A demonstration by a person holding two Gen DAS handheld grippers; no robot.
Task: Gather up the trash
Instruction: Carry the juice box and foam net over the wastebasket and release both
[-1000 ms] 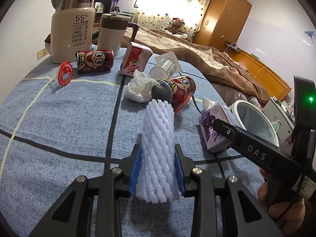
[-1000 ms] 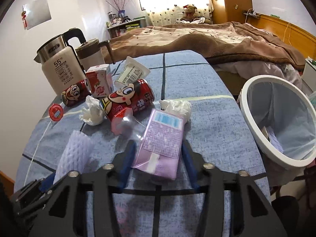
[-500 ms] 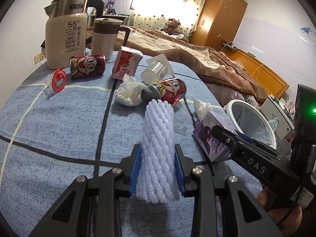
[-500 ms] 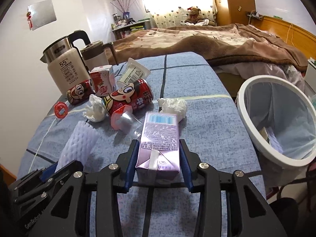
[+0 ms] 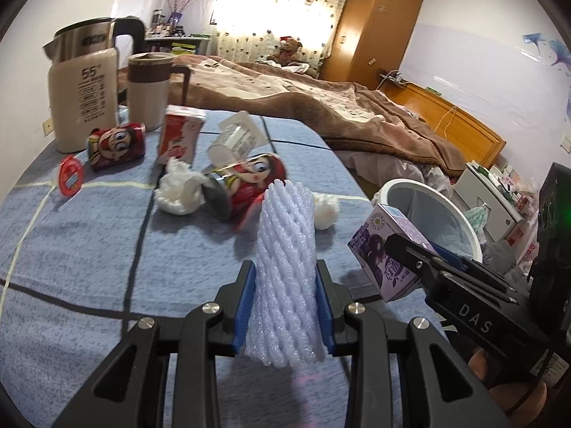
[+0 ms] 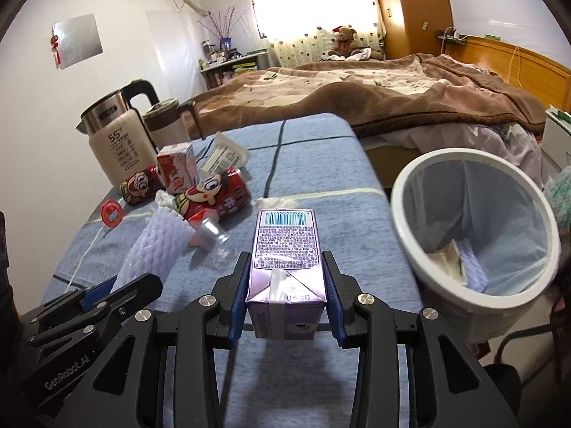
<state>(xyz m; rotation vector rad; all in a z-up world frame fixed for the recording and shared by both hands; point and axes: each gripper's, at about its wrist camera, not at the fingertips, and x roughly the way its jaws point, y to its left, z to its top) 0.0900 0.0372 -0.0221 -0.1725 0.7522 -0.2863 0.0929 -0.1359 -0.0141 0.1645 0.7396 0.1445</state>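
Now, from the left wrist view, your left claw point(image 5: 285, 303) is clamped on a white foam fruit net point(image 5: 286, 271), held upright above the blue bench point(image 5: 89, 249). The white bin point(image 5: 428, 214) sits off to the right, past the bench edge. From the right wrist view, your right claw point(image 6: 285, 297) grips a purple drink carton point(image 6: 285, 256), with the bin just to its right. Carry the carton over the rim first, then the net, keeping both level and letting go only once above the opening.
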